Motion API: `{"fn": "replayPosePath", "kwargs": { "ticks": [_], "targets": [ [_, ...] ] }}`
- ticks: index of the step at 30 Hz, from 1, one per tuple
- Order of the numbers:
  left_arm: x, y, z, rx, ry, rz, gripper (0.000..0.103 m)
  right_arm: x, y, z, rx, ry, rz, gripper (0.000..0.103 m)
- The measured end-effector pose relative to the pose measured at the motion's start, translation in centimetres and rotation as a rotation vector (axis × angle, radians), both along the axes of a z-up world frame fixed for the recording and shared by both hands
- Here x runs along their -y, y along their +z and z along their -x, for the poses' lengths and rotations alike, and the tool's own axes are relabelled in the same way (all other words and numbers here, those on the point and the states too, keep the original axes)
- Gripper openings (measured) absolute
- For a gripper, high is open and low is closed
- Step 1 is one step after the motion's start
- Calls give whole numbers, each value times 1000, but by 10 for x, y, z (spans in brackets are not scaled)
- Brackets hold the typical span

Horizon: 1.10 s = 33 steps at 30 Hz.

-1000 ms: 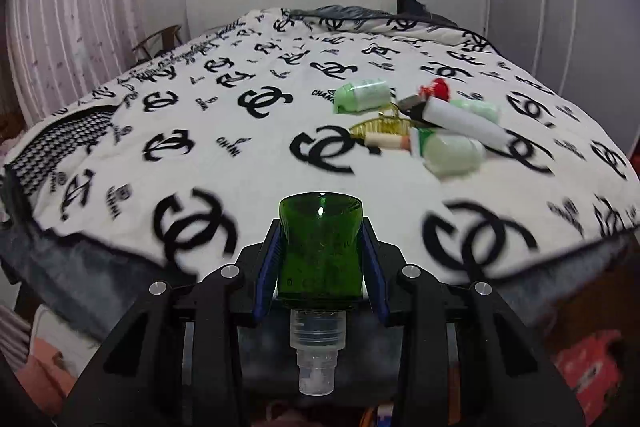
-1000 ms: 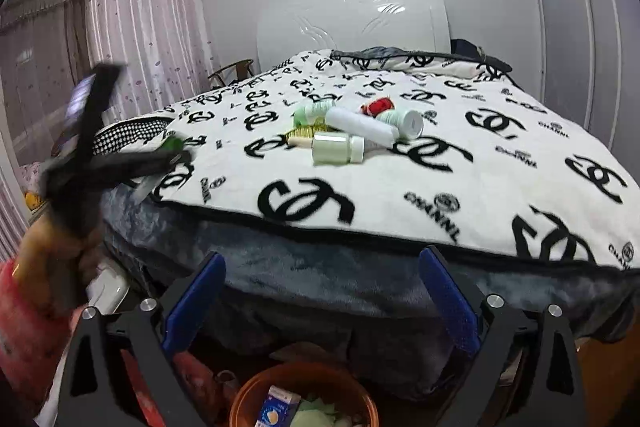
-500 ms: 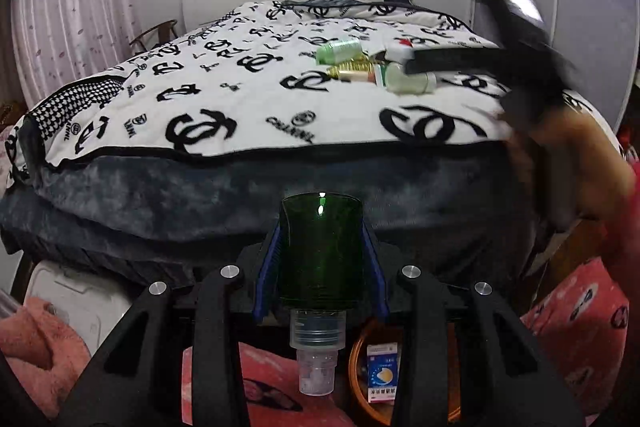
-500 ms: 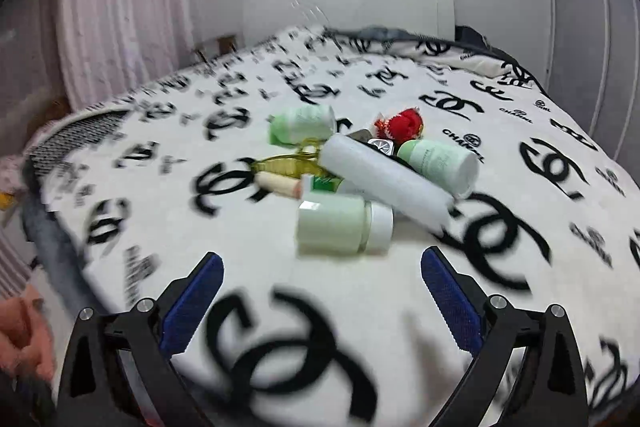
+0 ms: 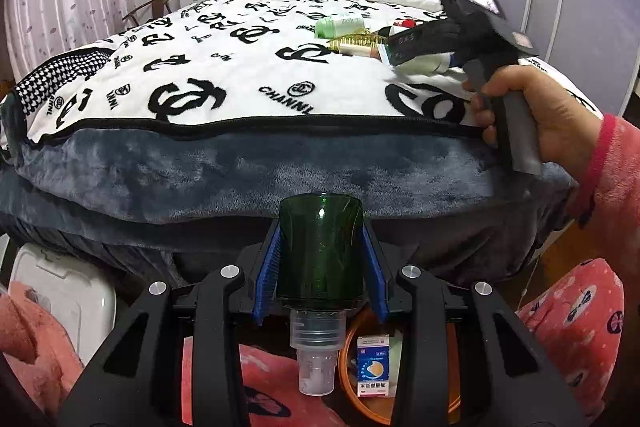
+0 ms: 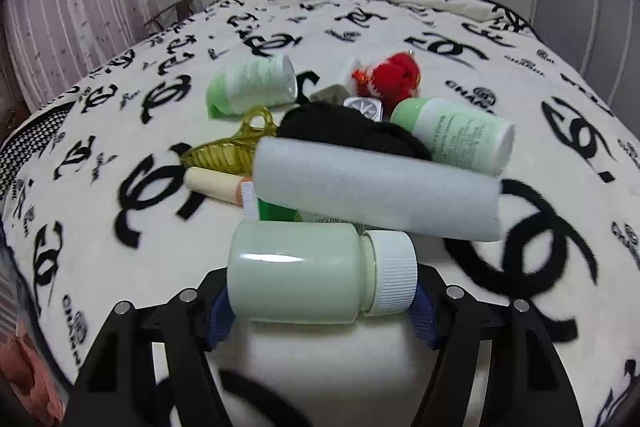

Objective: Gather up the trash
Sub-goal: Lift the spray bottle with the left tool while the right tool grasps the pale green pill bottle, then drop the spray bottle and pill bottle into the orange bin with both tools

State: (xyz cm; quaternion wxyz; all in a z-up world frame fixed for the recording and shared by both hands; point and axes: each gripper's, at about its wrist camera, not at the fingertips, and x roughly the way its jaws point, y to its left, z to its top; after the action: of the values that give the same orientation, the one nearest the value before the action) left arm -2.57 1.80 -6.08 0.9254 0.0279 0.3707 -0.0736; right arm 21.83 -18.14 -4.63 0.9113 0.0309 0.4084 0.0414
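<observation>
My left gripper [image 5: 320, 263] is shut on a dark green spray bottle [image 5: 320, 251], nozzle toward the camera, held below the bed's edge above an orange bin [image 5: 362, 383] on the floor. My right gripper [image 6: 320, 301] is open around a pale green bottle with a white cap [image 6: 316, 271] lying sideways on the bed; I cannot tell whether the pads touch it. Behind it lies a pile: a white foam roll [image 6: 376, 191], two green-and-white bottles [image 6: 252, 83] [image 6: 456, 133], a red ornament [image 6: 388, 75], a yellow hair clip [image 6: 232, 147]. The right gripper also shows in the left wrist view [image 5: 404, 59].
The bed has a white blanket with black logos [image 5: 192, 67] over a grey plush edge [image 5: 280, 171]. The bin holds a blue-and-white box [image 5: 373, 365]. A white container [image 5: 64, 299] stands on the floor at left. My pink-sleeved arm [image 5: 600, 187] is at right.
My right gripper moved forward over the bed, and the pale green bottle now lies between its fingers. My left gripper stayed low by the bin with the green bottle still held.
</observation>
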Motion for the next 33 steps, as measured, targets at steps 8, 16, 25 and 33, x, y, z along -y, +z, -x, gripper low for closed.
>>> {"fn": "replayPosePath", "kwargs": {
  "ticks": [8,16,25,33],
  "targets": [
    [14,1,10,-16,-42,-7,37,4,42,91,72,171,-33,68],
    [37,-38,7,-171,-123,10,37,20,2,222,2,310,-43,68],
    [76,-167,-28,-594,-215,-17,37,7,-160,262,-445,335,5,68],
    [99,-256,-40,-837,-222,-103,37,-15,-238,254,-699,350,72,70]
  ]
}}
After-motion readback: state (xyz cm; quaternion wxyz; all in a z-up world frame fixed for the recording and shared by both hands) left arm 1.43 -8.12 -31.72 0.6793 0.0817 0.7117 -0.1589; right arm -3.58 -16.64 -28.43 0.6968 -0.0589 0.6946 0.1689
